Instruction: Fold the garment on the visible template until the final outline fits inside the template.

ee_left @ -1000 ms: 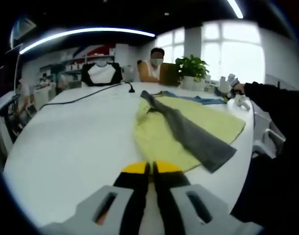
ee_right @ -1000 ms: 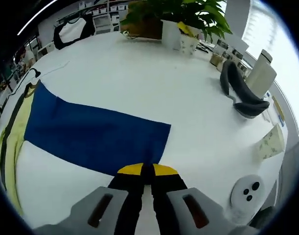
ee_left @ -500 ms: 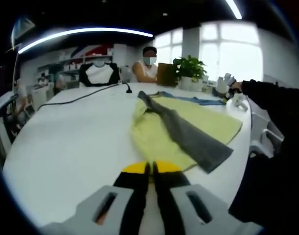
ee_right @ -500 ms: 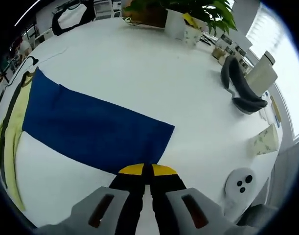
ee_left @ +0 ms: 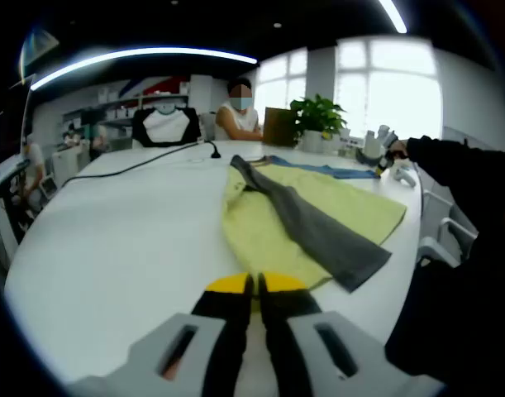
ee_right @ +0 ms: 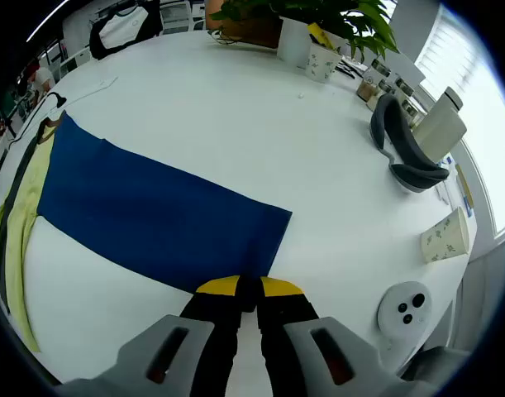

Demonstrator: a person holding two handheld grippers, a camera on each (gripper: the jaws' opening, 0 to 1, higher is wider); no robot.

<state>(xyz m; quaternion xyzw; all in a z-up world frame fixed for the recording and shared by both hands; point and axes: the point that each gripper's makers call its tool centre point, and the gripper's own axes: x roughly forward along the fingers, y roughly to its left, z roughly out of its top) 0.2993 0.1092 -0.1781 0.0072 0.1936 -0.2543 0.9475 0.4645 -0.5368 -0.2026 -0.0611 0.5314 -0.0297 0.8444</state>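
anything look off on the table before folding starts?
Yes. The yellow-green garment lies spread out but rumpled, with a grey cloth strip draped diagonally across it. The blue template sits beside it, mostly bare; the garment overlaps just one end. Both hand-held grippers look shut, holding nothing.

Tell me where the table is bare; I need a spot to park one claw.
Bare white table runs between the blue sheet and the plant pots. In the left gripper view there is a wide bare stretch between the yellow garment and the black cable. It is crowded along the window edge: headset, cup, small bottles.
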